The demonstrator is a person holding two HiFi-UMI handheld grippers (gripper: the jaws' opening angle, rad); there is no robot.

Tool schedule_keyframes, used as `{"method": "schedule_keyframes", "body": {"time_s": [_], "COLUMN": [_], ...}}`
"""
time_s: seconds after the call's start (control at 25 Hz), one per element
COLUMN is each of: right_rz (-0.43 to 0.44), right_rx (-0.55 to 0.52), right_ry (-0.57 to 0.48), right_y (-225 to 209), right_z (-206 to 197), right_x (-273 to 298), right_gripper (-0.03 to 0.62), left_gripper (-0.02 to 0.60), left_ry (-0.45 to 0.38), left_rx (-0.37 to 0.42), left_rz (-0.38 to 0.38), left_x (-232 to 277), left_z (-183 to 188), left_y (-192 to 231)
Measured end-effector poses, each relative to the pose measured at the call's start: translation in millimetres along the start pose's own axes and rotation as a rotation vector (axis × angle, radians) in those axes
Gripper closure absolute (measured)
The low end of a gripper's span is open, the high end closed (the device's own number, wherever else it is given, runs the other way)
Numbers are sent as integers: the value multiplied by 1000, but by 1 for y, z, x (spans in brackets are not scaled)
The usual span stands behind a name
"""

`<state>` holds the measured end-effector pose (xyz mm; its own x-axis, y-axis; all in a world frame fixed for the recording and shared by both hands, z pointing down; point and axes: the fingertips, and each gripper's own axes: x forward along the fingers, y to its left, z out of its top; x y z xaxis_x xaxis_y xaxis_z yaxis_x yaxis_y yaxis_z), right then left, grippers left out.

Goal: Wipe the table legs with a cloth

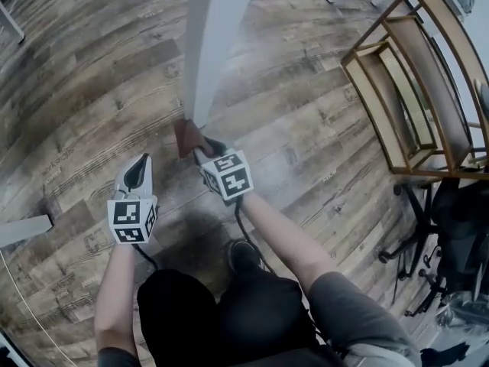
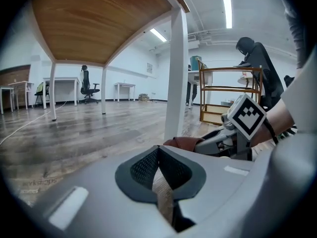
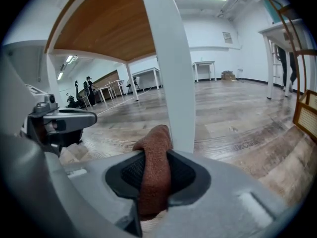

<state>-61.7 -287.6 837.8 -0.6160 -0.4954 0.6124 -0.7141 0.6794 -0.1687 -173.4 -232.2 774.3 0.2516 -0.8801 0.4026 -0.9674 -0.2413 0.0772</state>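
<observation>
Right gripper (image 1: pixel 198 152): jaws clamped on brown cloth (image 3: pixel 154 175), folded wad gripped between pads. Cloth sits against foot of white table leg (image 1: pixel 208 52), low over wood floor (image 1: pixel 92 90). Left gripper (image 1: pixel 140 164): jaws closed tip to tip, nothing held. Position: left of leg, beside right gripper, apart from cloth.

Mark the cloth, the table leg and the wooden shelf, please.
cloth (image 3: pixel 154 167), right gripper view, its middle fold.
table leg (image 1: pixel 212 44), head view, mid shaft.
wooden shelf (image 1: pixel 447 90), head view, broad plank.
</observation>
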Motion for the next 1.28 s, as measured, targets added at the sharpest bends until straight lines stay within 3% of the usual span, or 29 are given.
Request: {"method": "schedule_keyframes", "body": {"time_s": [0.16, 0.4, 0.6, 0.76, 1.0, 1.16, 1.28], "right_rz": [49, 41, 8, -6, -93, -117, -132], "right_rx": [-85, -96, -268, -245, -251, -272, -261], "right_ry": [-79, -237, -407, -540, -761, -856, -883], "right_y": [18, 21, 36, 36, 34, 36, 31], "right_z": [28, 101, 171, 232, 328, 377, 393], "right_x": [-38, -112, -181, -228, -294, -327, -336], "right_gripper": [507, 507, 507, 507, 507, 507, 507], "left_gripper": [563, 563, 563, 563, 563, 563, 563], "left_ry": [-64, -168, -236, -304, -389, -463, -488], "left_rx": [7, 38, 69, 74, 74, 112, 134], "left_rz": [5, -2, -18, -43, -55, -86, -96], "left_x": [-7, -24, -51, -68, -81, -92, -93], "left_z": [41, 115, 179, 230, 294, 339, 352], "left_y": [3, -6, -11, -20, -34, -54, -64]}}
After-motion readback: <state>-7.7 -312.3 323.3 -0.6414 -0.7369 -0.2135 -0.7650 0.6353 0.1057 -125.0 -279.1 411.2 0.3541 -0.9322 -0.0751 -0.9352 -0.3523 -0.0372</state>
